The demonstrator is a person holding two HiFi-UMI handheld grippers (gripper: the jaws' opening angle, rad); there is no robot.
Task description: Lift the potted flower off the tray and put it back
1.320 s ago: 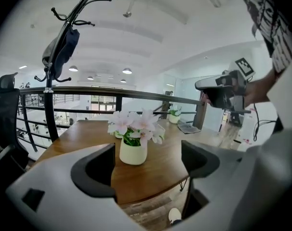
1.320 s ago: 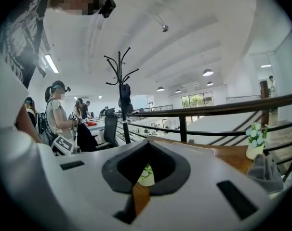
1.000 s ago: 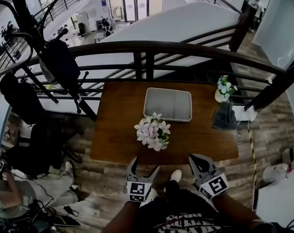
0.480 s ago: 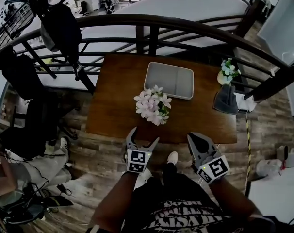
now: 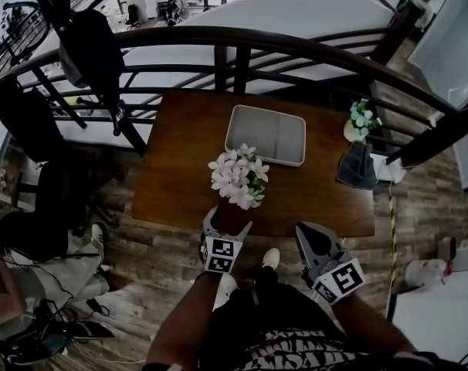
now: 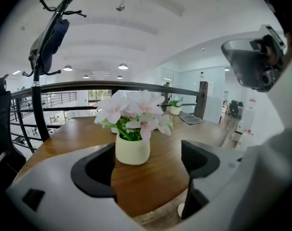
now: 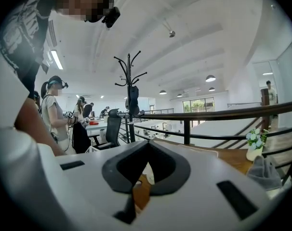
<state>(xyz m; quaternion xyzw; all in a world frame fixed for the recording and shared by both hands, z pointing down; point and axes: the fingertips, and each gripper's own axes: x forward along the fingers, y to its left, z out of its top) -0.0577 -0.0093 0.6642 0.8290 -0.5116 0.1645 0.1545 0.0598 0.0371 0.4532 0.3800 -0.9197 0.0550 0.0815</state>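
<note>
While cream pot [image 6: 132, 149] holds pink flowers [image 5: 238, 178] just outside tray [image 5: 266, 134], left tool [image 5: 228, 219] gapes wide; right tool [image 5: 312, 236] closed.

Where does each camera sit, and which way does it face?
Head view: head-mounted, steeply down at the table; left gripper, right gripper, forearms show.
Left gripper view: along its open jaws at the potted flower.
Right gripper view: along its shut jaws toward the railing.
Head and left gripper views share the potted flower.

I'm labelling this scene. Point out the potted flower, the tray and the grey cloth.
potted flower [image 6: 132, 149], left gripper view, front of its pot
tray [image 5: 265, 134], head view, its bare floor
grey cloth [image 5: 356, 166], head view, its middle
</note>
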